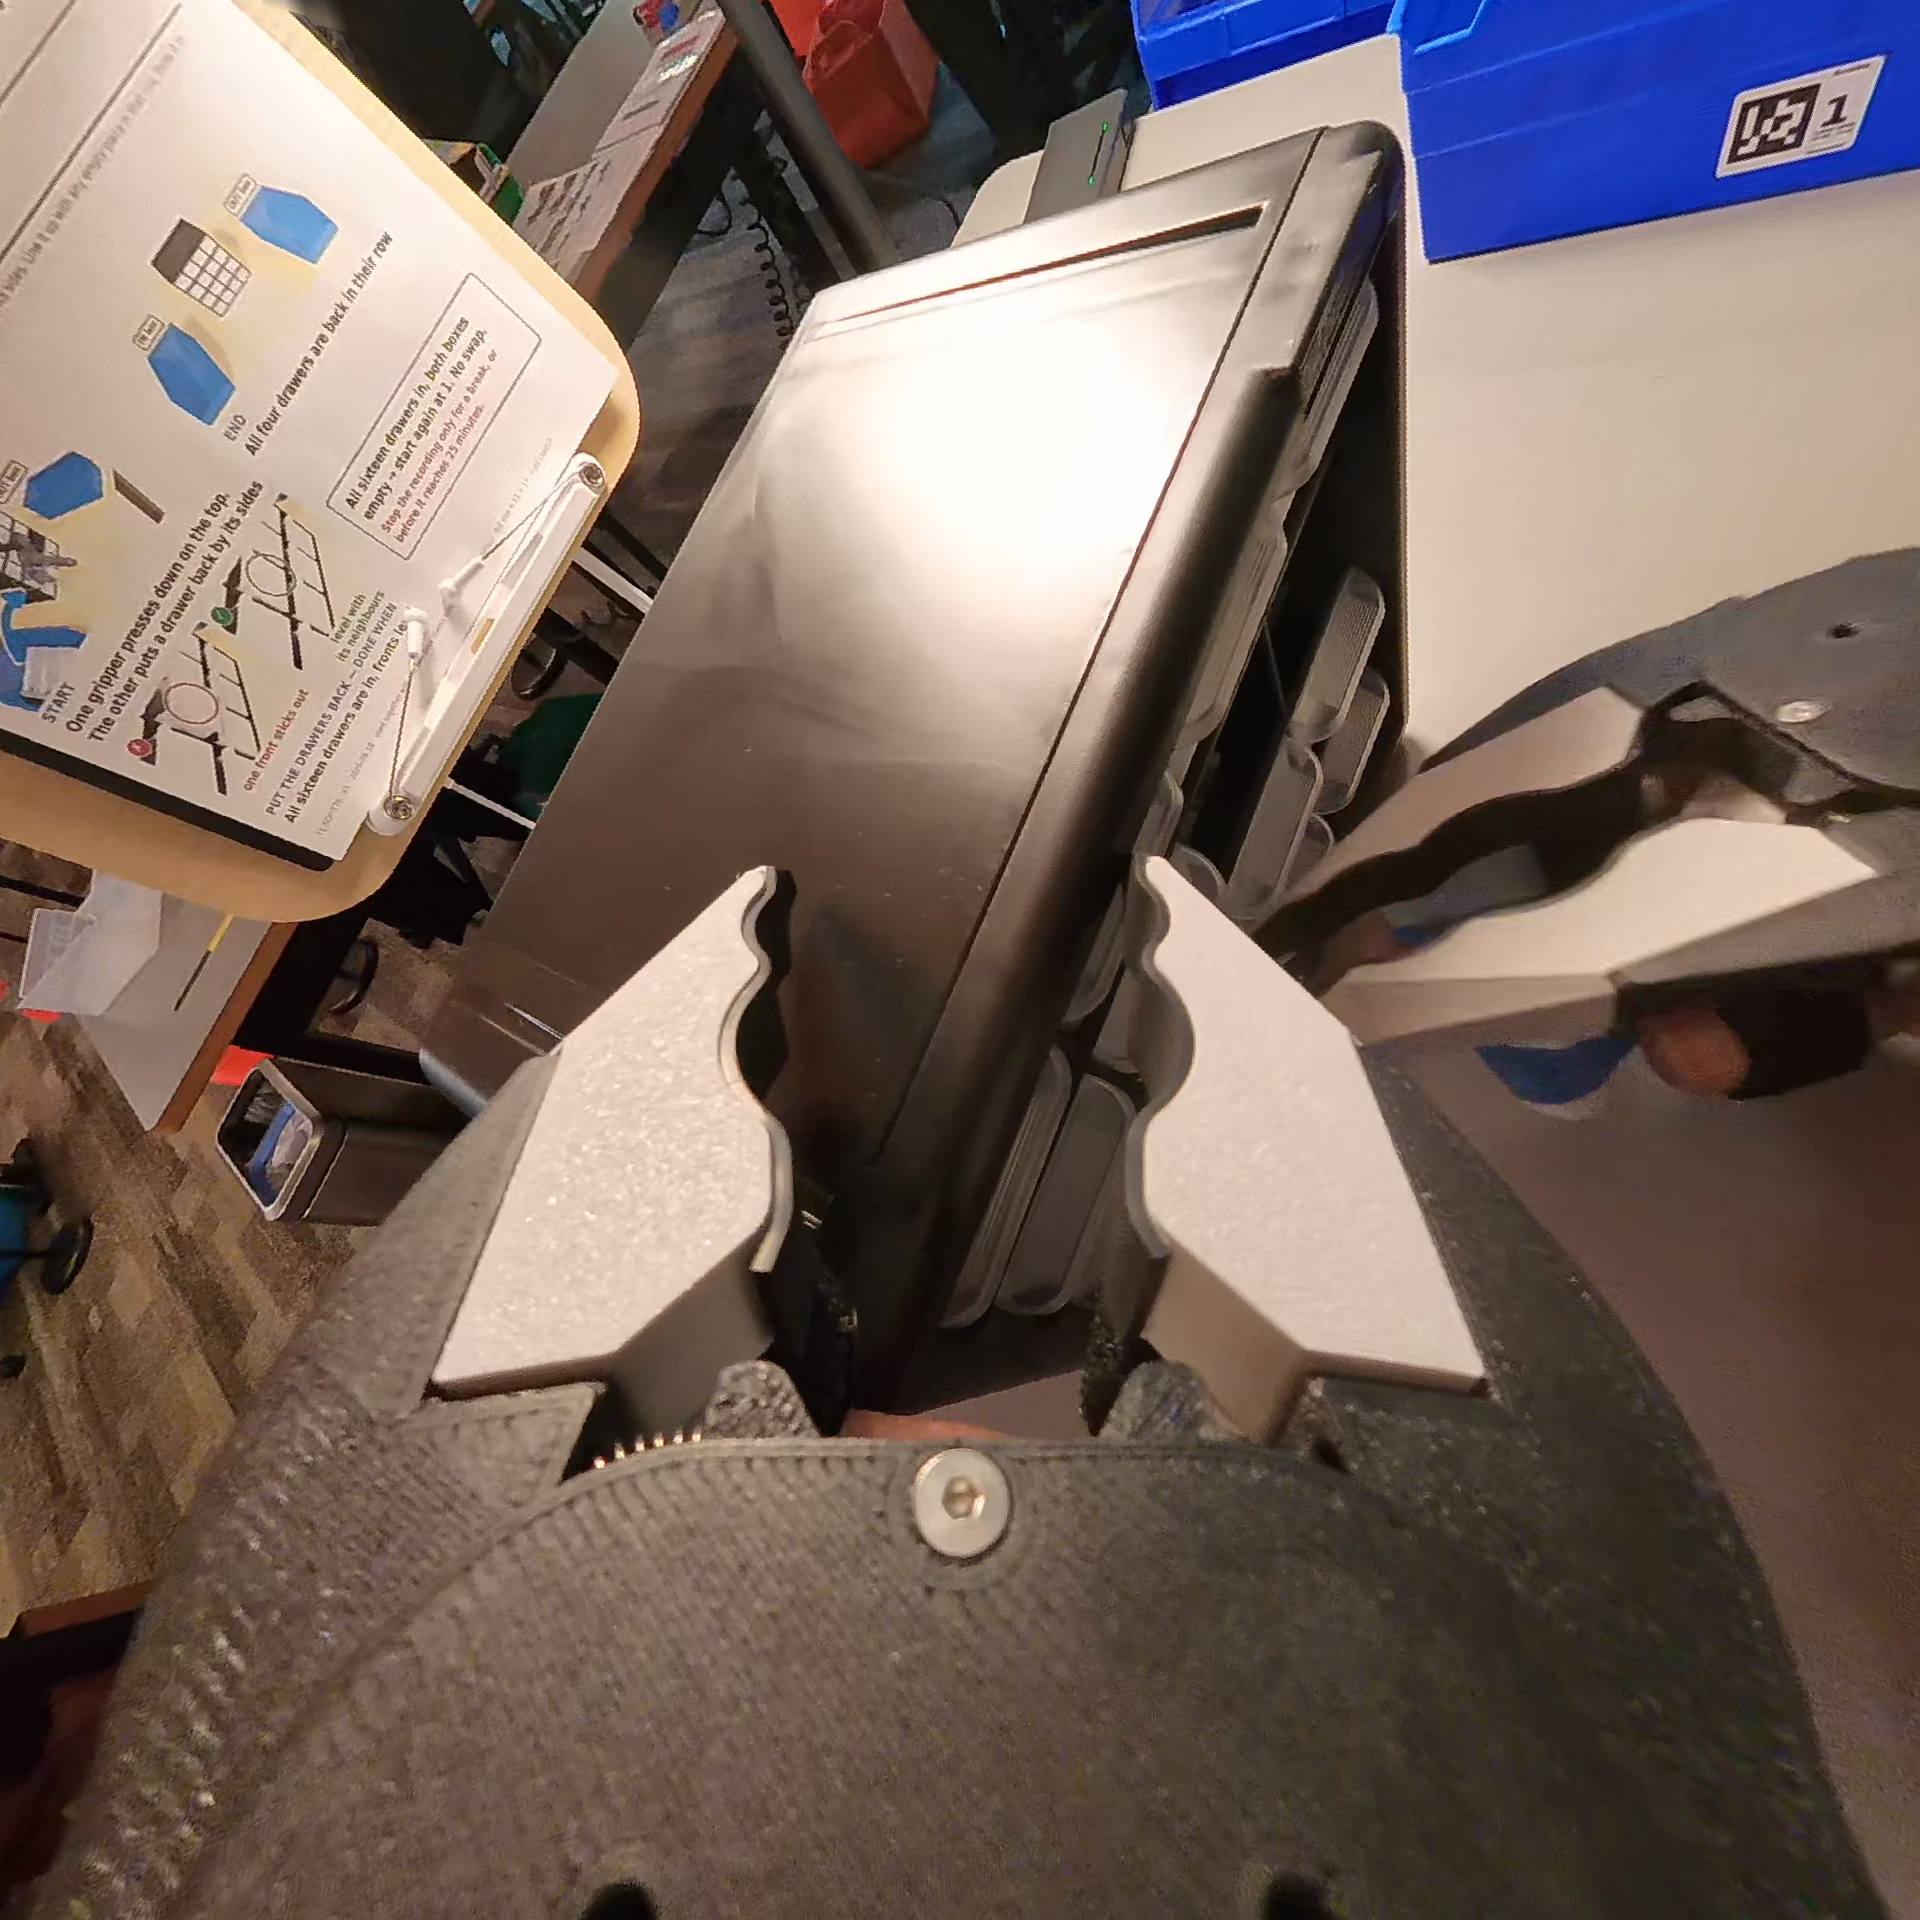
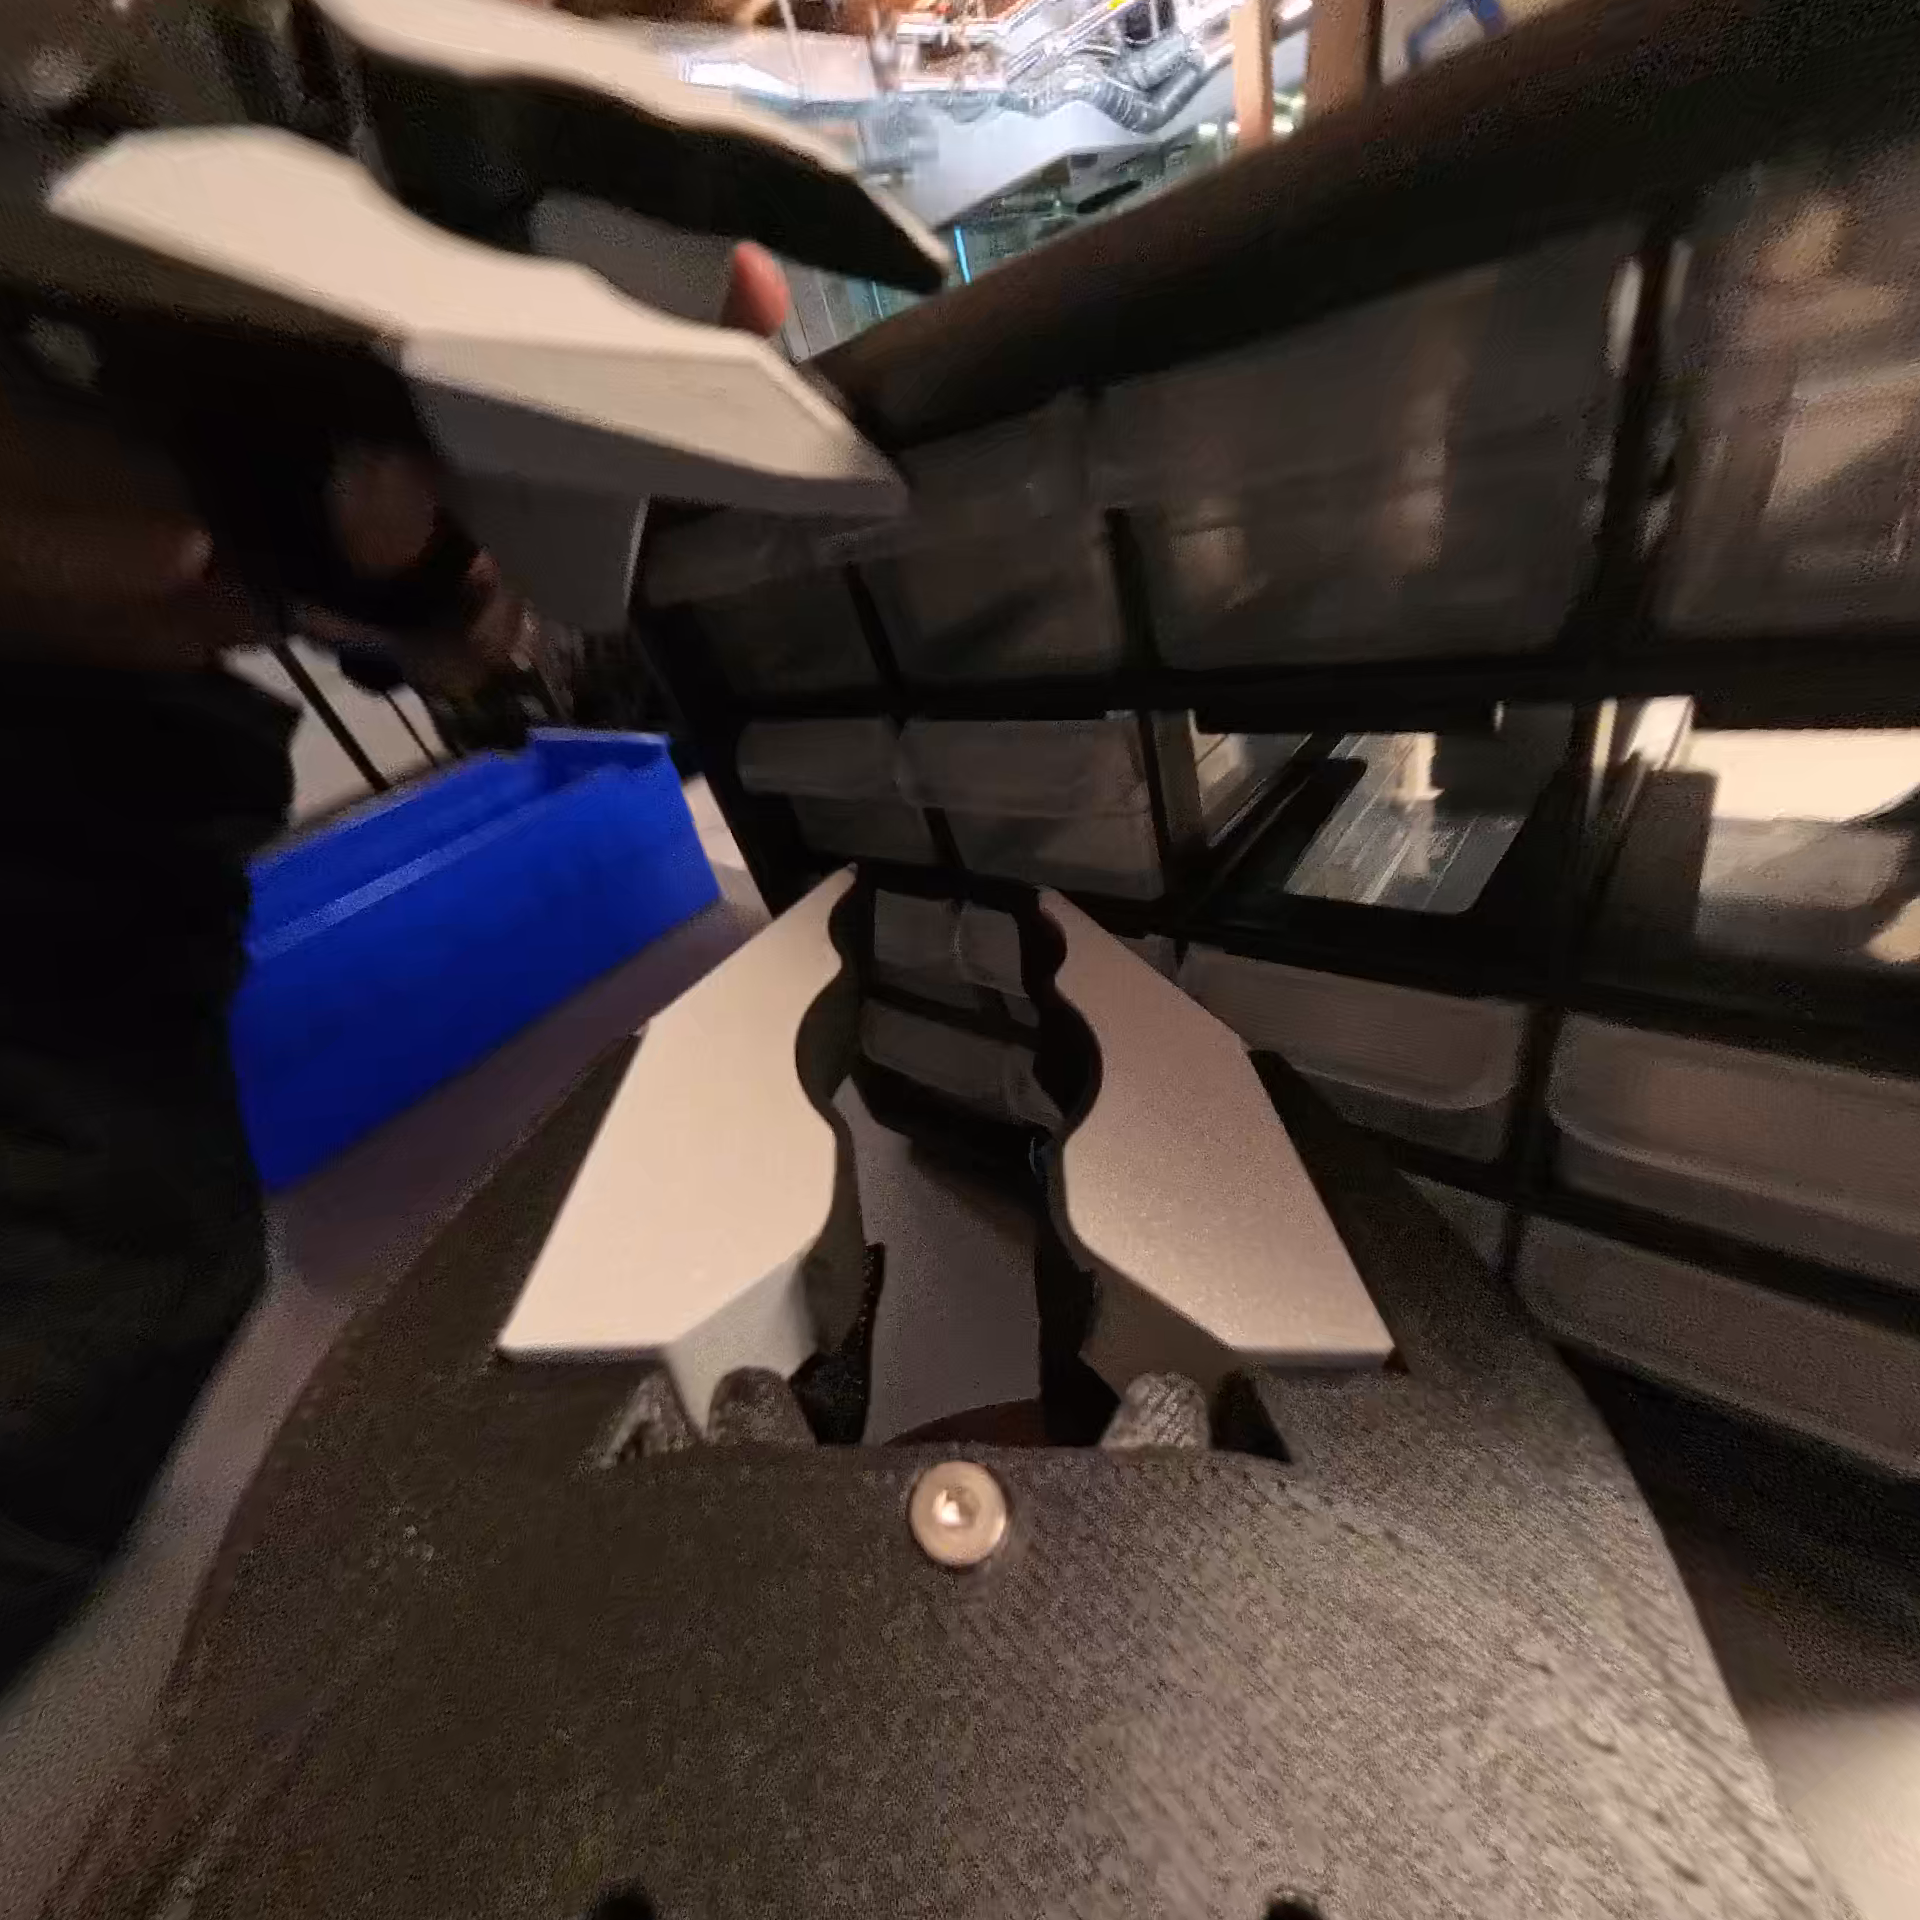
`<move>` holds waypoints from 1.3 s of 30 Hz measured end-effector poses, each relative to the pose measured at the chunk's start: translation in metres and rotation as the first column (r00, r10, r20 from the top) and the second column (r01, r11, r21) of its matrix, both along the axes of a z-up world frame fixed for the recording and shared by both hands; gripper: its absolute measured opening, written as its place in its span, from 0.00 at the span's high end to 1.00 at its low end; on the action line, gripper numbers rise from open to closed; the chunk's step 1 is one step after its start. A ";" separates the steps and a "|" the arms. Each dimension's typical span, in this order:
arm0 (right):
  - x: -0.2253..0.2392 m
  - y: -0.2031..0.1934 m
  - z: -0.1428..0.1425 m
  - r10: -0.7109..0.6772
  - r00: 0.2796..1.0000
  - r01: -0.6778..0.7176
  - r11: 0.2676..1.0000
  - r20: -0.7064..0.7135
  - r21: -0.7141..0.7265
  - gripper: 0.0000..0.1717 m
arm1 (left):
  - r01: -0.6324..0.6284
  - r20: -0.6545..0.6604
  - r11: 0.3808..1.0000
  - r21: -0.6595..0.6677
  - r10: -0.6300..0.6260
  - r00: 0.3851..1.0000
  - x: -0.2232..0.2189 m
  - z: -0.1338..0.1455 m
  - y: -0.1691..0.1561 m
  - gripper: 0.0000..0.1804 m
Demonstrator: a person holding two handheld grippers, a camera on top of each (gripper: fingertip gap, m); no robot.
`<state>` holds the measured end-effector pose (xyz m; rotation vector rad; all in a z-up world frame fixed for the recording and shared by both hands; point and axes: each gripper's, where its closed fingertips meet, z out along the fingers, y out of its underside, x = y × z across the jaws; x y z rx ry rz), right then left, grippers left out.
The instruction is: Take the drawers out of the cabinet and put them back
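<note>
Directly at 12 o'clock, the black cabinet [image 1: 935,582] top lies beneath the spread left gripper [image 1: 956,883]; the right gripper [image 2: 945,904], half-parted and grasping nothing, faces clear drawers [image 2: 997,810]

Open left gripper [image 1: 961,894] over cabinet [image 1: 935,582]

Blur and cut-offs
My right wrist view smears the drawers [image 2: 1351,499]; blue bin [image 1: 1662,125] cropped by frame edge.

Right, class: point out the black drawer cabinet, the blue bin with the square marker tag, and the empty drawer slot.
Black drawer cabinet [image 1: 935,582], left wrist view, on its glossy top panel.
Blue bin [image 1: 1558,156], left wrist view, on its front wall.
Empty drawer slot [image 2: 1382,821], right wrist view, in the opening.
</note>
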<state>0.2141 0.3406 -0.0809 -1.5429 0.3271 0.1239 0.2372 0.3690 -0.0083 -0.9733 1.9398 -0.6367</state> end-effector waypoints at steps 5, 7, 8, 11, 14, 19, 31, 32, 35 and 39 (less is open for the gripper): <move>0.016 0.007 0.013 0.082 0.923 0.002 0.976 -0.376 0.217 0.83 | -0.003 0.001 1.000 0.001 0.003 1.000 0.000 0.000 0.000 0.63; 0.020 0.010 0.011 0.103 0.880 0.019 0.968 -0.464 0.250 0.89 | -0.005 0.002 1.000 0.002 0.005 1.000 0.001 0.000 0.001 0.63; 0.021 0.010 0.010 0.107 0.869 0.029 0.964 -0.484 0.266 0.90 | -0.006 0.003 1.000 0.002 0.006 1.000 0.001 0.000 0.001 0.62; 0.008 0.002 0.013 0.147 0.849 0.026 0.948 -0.508 0.319 0.94 | -0.006 0.004 1.000 0.002 0.006 1.000 0.000 0.000 0.001 0.62; -0.015 -0.015 0.013 0.184 0.848 -0.007 0.942 -0.497 0.337 0.95 | -0.005 0.003 1.000 0.002 0.005 1.000 0.001 0.000 0.001 0.62; -0.048 -0.047 -0.003 0.172 0.867 -0.027 0.953 -0.468 0.301 0.98 | -0.004 0.001 1.000 0.003 0.004 1.000 0.001 0.000 0.001 0.62; -0.037 -0.062 0.036 -0.008 0.966 -0.020 0.994 0.258 0.106 0.81 | -0.011 0.001 1.000 0.006 0.011 1.000 0.001 -0.001 0.001 0.62; -0.039 -0.061 0.043 -0.002 0.935 -0.029 0.996 0.355 0.082 0.81 | -0.011 0.000 1.000 0.006 0.011 1.000 0.001 -0.001 0.001 0.62; -0.044 -0.053 0.049 0.041 0.802 -0.040 0.999 0.596 -0.015 0.77 | -0.012 -0.001 1.000 0.008 0.012 1.000 0.001 -0.001 0.001 0.62; -0.052 -0.041 0.039 0.147 0.659 -0.058 0.988 0.737 -0.144 0.76 | -0.012 -0.001 1.000 0.008 0.012 1.000 0.000 -0.001 0.001 0.62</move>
